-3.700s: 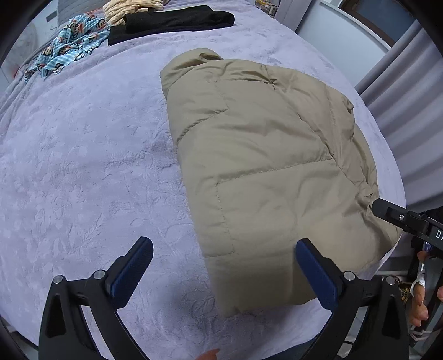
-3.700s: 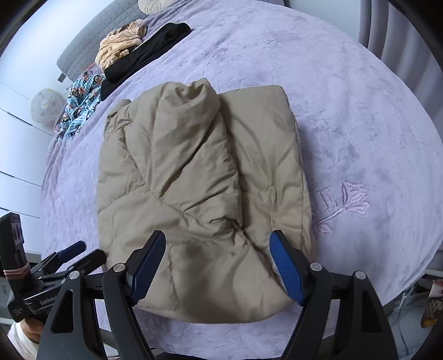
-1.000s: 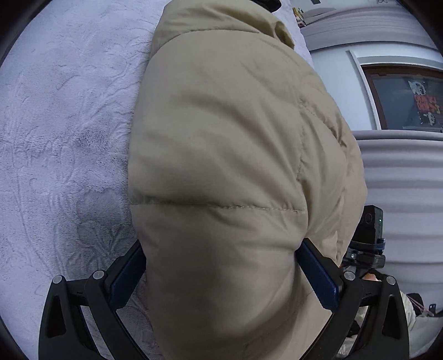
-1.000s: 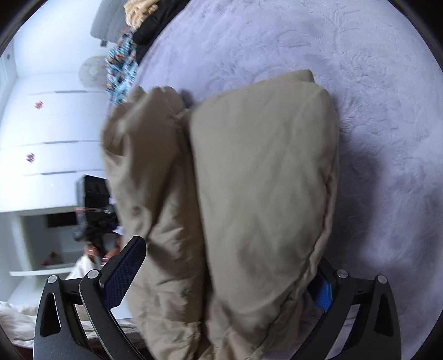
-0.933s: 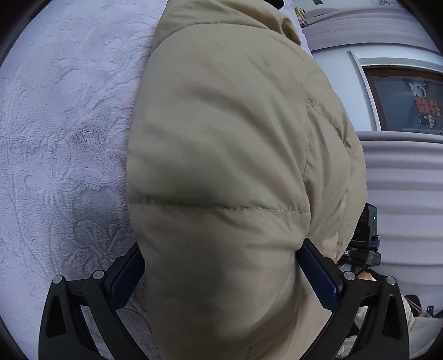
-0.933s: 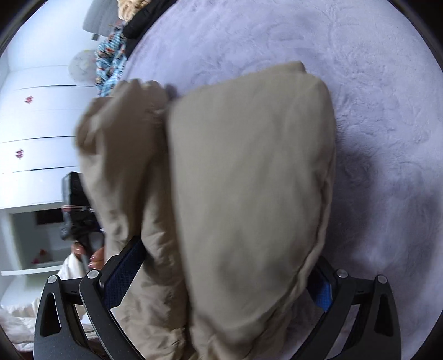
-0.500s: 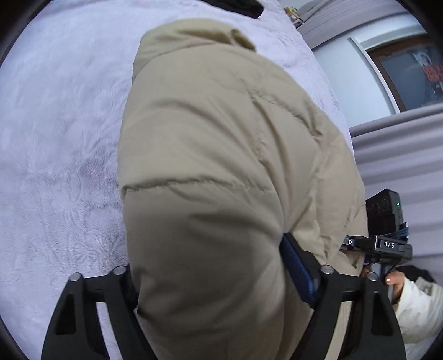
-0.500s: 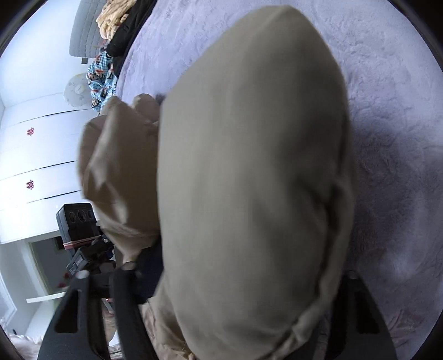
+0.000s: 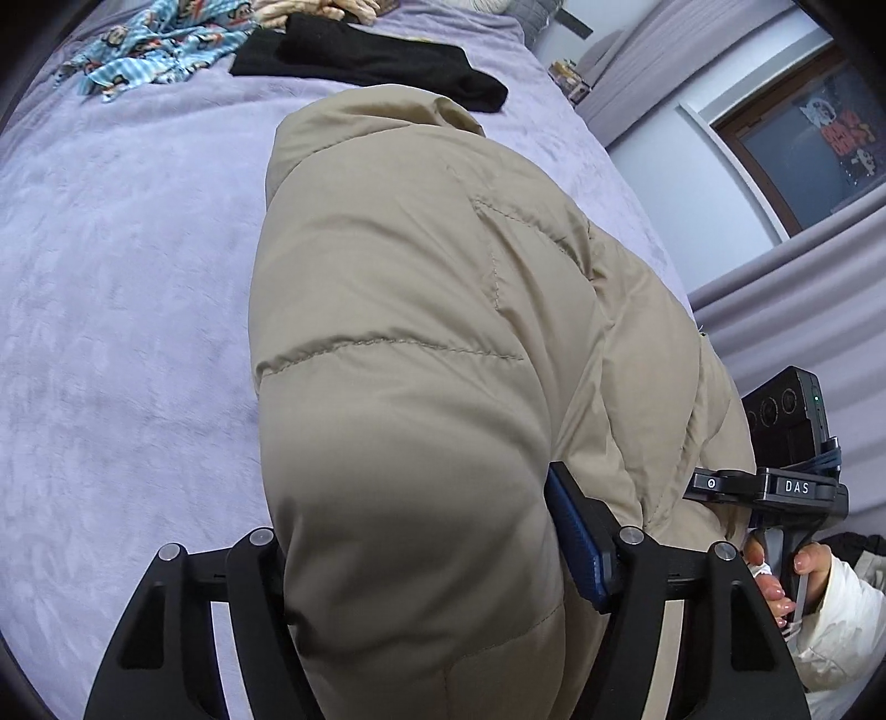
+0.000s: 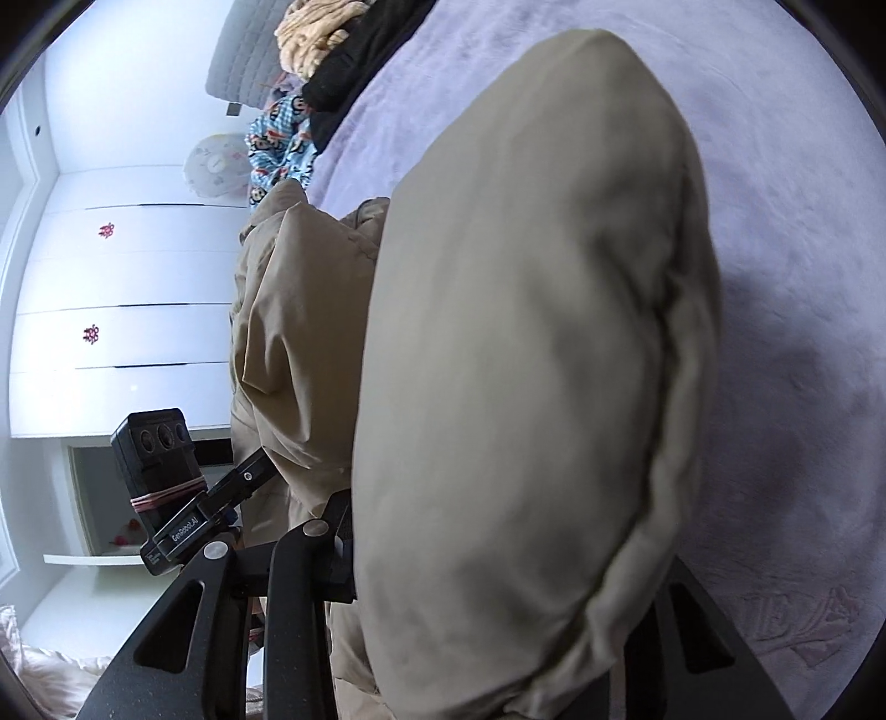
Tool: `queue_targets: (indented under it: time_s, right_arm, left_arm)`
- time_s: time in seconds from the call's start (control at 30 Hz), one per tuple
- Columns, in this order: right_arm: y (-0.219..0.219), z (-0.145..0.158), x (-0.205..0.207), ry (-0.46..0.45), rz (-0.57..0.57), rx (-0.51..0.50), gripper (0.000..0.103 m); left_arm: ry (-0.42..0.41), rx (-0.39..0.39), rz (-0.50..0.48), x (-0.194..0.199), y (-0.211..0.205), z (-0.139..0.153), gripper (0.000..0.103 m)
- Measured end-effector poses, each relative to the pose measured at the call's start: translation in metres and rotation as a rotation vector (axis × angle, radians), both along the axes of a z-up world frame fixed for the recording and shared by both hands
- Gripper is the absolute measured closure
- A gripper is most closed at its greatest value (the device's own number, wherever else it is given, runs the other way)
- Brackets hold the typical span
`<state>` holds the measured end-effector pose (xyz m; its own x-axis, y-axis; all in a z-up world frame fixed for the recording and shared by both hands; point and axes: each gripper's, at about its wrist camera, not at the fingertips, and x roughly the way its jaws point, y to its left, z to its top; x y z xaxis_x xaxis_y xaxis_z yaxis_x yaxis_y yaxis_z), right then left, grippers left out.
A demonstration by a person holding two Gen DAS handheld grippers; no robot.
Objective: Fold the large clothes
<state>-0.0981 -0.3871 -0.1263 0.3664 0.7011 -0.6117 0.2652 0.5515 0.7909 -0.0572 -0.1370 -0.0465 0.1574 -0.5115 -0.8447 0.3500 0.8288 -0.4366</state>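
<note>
A folded beige puffer jacket (image 9: pixel 421 310) fills both views over a lilac bedspread (image 9: pixel 122 310). My left gripper (image 9: pixel 421 559) is shut on the jacket's near left edge; its blue right pad (image 9: pixel 576 543) shows and the left pad is hidden by fabric. My right gripper (image 10: pixel 498 559) is shut on the jacket's (image 10: pixel 531 332) near right edge, both pads hidden behind the bulging fabric. The near edge is raised off the bed. The right gripper's body shows in the left wrist view (image 9: pixel 775 482), and the left one shows in the right wrist view (image 10: pixel 183 520).
At the far end of the bed lie a black garment (image 9: pixel 376 55), a blue patterned garment (image 9: pixel 160 44) and a cream knit (image 10: pixel 315 27). Curtains (image 9: pixel 803 310) and a window (image 9: pixel 814 133) stand to the right; white cupboards (image 10: pixel 122 310) to the left.
Both grippers went from open above the flat jacket to closed on its near edge. They have lifted the edge, and the jaws have narrowed further in the last half second.
</note>
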Motion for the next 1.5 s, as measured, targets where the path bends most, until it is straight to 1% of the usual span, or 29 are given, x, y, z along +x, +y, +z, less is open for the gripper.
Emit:
queue_targets:
  time_s: [0.07,0.1,0.23,0.27,0.33,0.37,0.43,0.53,0.6,0.67,0.7,0.73,0.8,0.87,0.93,0.97,1.0,1.03,1.1,1.17,1.2,1.23,1.27,1.3,1.37,1.4,1.47,1.5]
  right_arm:
    - [0.017,0.008,0.011,-0.025,0.004,-0.007,0.063]
    - [0.023,0.009,0.014,-0.034,0.004,-0.009,0.063]
    - [0.067,0.011,0.044,-0.061,-0.005,-0.011,0.063]
    - [0.078,0.012,0.049,-0.068,-0.005,-0.012,0.063]
    - [0.103,0.013,0.069,-0.085,0.000,-0.009,0.063]
    - [0.118,0.012,0.082,-0.092,0.005,-0.006,0.063]
    - [0.139,0.009,0.093,-0.102,0.019,-0.002,0.063]
    - [0.167,-0.001,0.126,-0.106,0.045,-0.006,0.063]
    - [0.183,-0.011,0.144,-0.096,0.058,-0.018,0.063]
    - [0.199,-0.023,0.157,-0.074,0.068,-0.042,0.063]
    - [0.209,-0.031,0.165,-0.048,0.073,-0.063,0.063]
    - [0.214,-0.040,0.169,-0.021,0.076,-0.082,0.063]
    - [0.222,-0.053,0.172,0.029,0.072,-0.109,0.063]
    - [0.225,-0.051,0.169,0.041,0.060,-0.115,0.062]
    - [0.218,-0.045,0.162,0.055,0.059,-0.159,0.057]
    - [0.218,-0.038,0.160,0.065,0.060,-0.202,0.056]
    - [0.218,-0.028,0.154,0.069,0.059,-0.255,0.052]
    - [0.216,-0.014,0.149,0.067,0.049,-0.303,0.051]
    - [0.209,0.006,0.131,0.051,0.012,-0.385,0.051]
    - [0.196,0.029,0.112,0.009,-0.033,-0.447,0.051]
    - [0.189,0.038,0.111,-0.010,-0.043,-0.450,0.052]
    - [0.188,0.045,0.104,-0.034,-0.047,-0.445,0.063]
    - [0.195,0.049,0.096,-0.047,-0.030,-0.436,0.071]
    - [0.191,0.044,0.085,-0.046,-0.006,-0.426,0.082]
    - [0.205,0.041,0.077,-0.034,0.048,-0.436,0.083]
    - [0.225,0.037,0.094,-0.023,0.070,-0.460,0.083]
    - [0.236,0.023,0.095,0.020,0.101,-0.487,0.083]
    - [0.243,0.017,0.104,0.033,0.107,-0.485,0.083]
  left_arm:
    - [-0.021,0.004,0.005,0.009,0.017,0.007,0.031]
    - [-0.032,0.010,0.007,0.016,0.027,0.010,0.031]
    - [-0.067,0.041,0.020,0.047,0.068,0.022,0.031]
    - [-0.073,0.047,0.026,0.064,0.089,0.022,0.031]
    - [-0.089,0.067,0.046,0.082,0.122,0.024,0.031]
    - [-0.095,0.075,0.054,0.093,0.139,0.020,0.031]
    - [-0.105,0.091,0.072,0.113,0.162,0.015,0.031]
    - [-0.099,0.102,0.108,0.139,0.195,-0.002,0.031]
    - [-0.082,0.124,0.127,0.155,0.208,-0.022,0.031]
    - [-0.050,0.162,0.145,0.162,0.213,-0.046,0.031]
    - [-0.025,0.171,0.153,0.163,0.219,-0.060,0.029]
    - [-0.002,0.167,0.171,0.165,0.225,-0.071,0.025]
    - [0.005,0.152,0.181,0.162,0.230,-0.075,0.024]
    - [-0.003,0.150,0.169,0.159,0.231,-0.075,0.024]
    - [-0.007,0.157,0.163,0.160,0.231,-0.075,0.024]
    - [-0.005,0.156,0.165,0.158,0.231,-0.075,0.024]
    - [-0.001,0.154,0.169,0.159,0.232,-0.076,0.024]
    - [0.000,0.152,0.171,0.158,0.232,-0.075,0.024]
    - [-0.006,0.152,0.167,0.155,0.231,-0.074,0.023]
    - [-0.010,0.150,0.161,0.155,0.231,-0.073,0.023]
    - [-0.010,0.148,0.158,0.154,0.232,-0.073,0.023]
    - [-0.007,0.146,0.157,0.154,0.233,-0.074,0.022]
    - [-0.007,0.152,0.159,0.155,0.234,-0.074,0.020]
    - [-0.009,0.158,0.158,0.153,0.234,-0.073,0.020]
    - [-0.009,0.162,0.159,0.151,0.235,-0.070,0.020]
    - [-0.008,0.172,0.164,0.150,0.236,-0.068,0.020]
    - [-0.024,0.198,0.186,0.146,0.242,-0.058,0.020]
    - [-0.046,0.211,0.202,0.142,0.247,-0.052,0.020]
